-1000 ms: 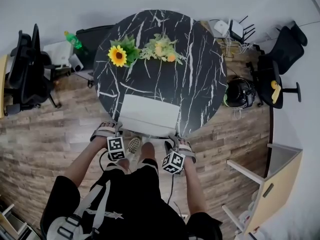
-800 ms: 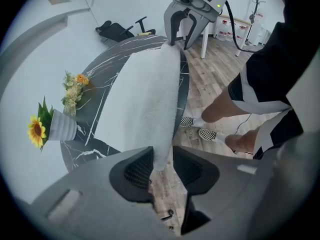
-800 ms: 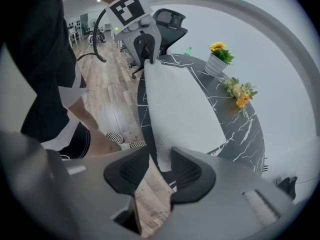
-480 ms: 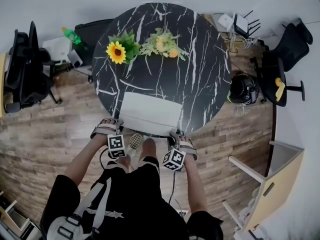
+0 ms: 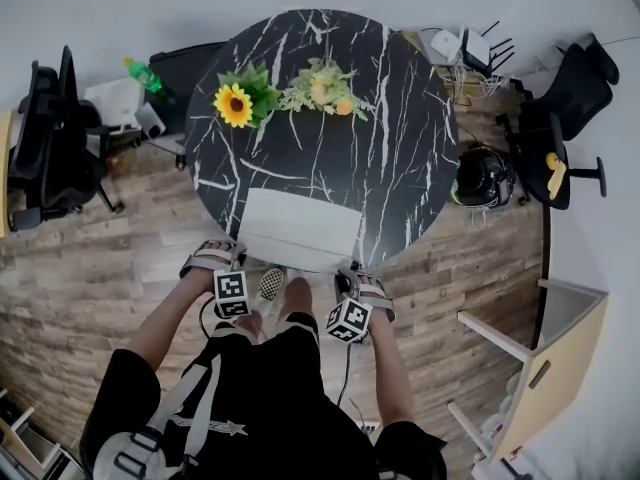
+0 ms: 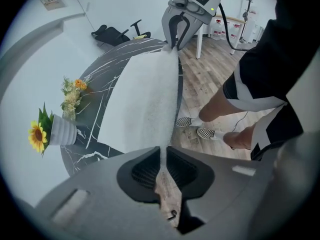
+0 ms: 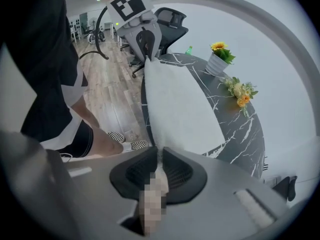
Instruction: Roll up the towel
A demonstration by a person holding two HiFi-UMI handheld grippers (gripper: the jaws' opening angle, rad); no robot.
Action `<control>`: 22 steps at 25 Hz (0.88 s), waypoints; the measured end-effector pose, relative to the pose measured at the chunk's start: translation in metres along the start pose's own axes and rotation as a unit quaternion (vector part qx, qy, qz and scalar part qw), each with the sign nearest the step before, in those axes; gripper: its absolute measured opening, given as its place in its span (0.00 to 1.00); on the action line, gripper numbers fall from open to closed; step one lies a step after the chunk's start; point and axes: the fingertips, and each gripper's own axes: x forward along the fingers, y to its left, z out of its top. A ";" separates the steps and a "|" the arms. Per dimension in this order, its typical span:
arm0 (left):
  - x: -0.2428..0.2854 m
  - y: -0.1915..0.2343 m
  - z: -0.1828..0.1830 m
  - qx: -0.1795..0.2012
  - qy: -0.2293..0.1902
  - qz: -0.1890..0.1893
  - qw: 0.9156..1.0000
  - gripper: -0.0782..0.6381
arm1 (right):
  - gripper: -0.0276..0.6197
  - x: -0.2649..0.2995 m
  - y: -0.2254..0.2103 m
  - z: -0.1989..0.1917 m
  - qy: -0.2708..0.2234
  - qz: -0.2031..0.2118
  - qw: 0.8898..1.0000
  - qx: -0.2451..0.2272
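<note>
- The towel (image 5: 300,230) is white and lies flat and spread out on the round black marble counter (image 5: 400,148). Its near edge sits right at the counter's rim, in front of the person.
- The left gripper (image 6: 162,154) has just been closing its jaws. They now pinch the near left corner of the towel, and the cloth runs straight into the narrow gap between them.
- The right gripper (image 7: 160,156) has likewise just been closing. Its jaws are clamped on the near right corner, with the thin hem between them.
- Judged by its look, the towel is light, soft and limp, with a fuzzy nap. It should not slip in the jaws, but it will sag between the two corners and may slide on the polished stone instead of turning over.
- The two near corners look like the right places to hold it. An even pull on both would keep the first fold straight, while an uneven pull would likely skew the roll into a cone.
- A sunflower in a white pot (image 5: 236,110) and a small flower bunch (image 5: 325,93) stand at the far side of the counter, well apart from the towel's far edge. They would matter only if the roll travelled the whole way across.
- The person's checkered shoes (image 5: 270,283) are just below the rim, under the grippers.
- An office chair (image 5: 55,138) and a green bottle (image 5: 145,78) are off to the side, clear of the work.
</note>
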 end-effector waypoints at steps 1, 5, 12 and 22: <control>-0.001 -0.003 0.000 0.001 0.000 -0.006 1.000 0.18 | 0.10 -0.002 0.004 0.000 0.000 0.007 1.000 0.002; -0.007 -0.009 -0.001 0.006 0.000 -0.012 1.000 0.18 | 0.10 -0.008 0.010 0.000 -0.001 0.017 1.000 0.008; -0.013 0.002 0.002 0.003 0.006 0.000 1.000 0.18 | 0.11 -0.014 0.001 0.002 0.002 0.005 1.000 0.011; -0.018 0.028 0.008 -0.001 0.010 0.024 1.000 0.18 | 0.11 -0.018 -0.026 0.006 -0.009 -0.013 1.000 0.009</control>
